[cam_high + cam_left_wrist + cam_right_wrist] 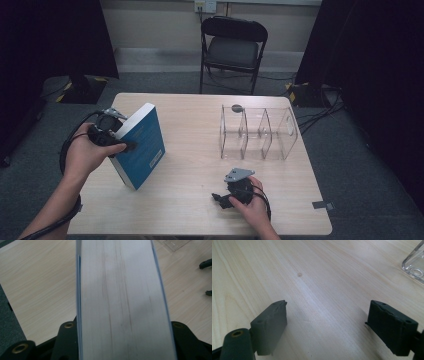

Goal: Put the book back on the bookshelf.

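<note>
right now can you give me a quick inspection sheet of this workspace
surface: light wood table, bare between the things
job's things: blue book tilted on its lower edge; clear three-slot organiser standing at the right, slots empty
clutter: small dark round thing behind the organiser, cannot tell what
grippers: left tool shut on the book across its page edge; right tool open, low over bare wood
cables: black cable looping from the left tool
surroundings: black folding chair, grey carpet, dark curtains

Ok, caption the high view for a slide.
Left gripper holds a blue book on edge; right gripper rests open.
</note>
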